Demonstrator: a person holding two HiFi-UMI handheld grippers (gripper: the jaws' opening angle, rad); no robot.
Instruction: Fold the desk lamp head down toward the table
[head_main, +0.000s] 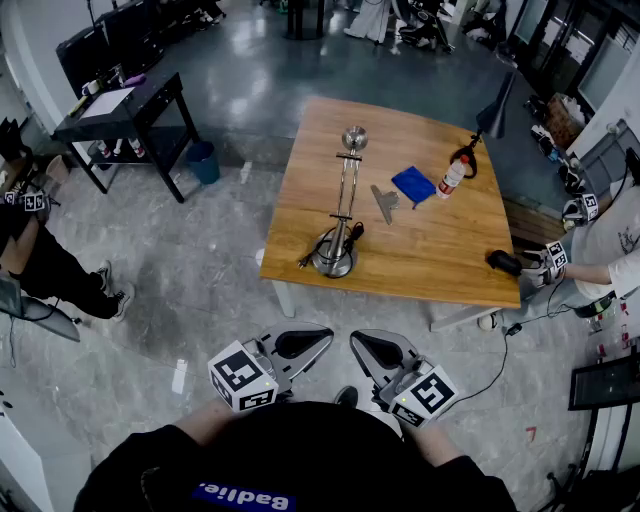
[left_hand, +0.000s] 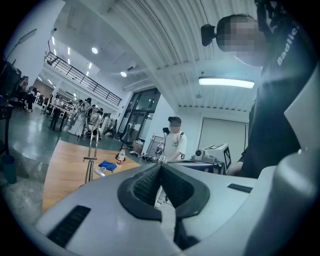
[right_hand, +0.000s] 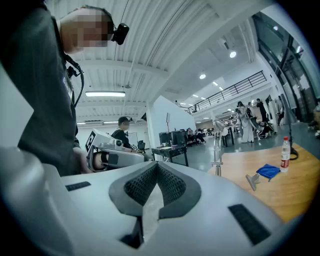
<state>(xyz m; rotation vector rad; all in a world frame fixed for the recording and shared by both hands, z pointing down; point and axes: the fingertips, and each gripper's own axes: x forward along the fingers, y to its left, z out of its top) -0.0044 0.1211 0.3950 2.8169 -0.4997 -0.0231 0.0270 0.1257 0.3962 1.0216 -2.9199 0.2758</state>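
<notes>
While standing well back from the table (head_main: 440, 270), with left gripper (head_main: 303, 344) and right gripper (head_main: 378, 350) both closed on nothing, step up to the near edge. Steady the base (head_main: 334, 262) of the lamp (head_main: 345, 195), upright by the near left corner; press the head (head_main: 354, 137) down, probably toward the far edge. Open floor ahead; cloth (head_main: 413, 184) and bottle (head_main: 452, 176) well right of it.

TEXT: "Badlie." | white lettering, upside-down | ON: blue rectangular patch (head_main: 245, 497) | OF: person's black fabric top (head_main: 300, 445)
</notes>
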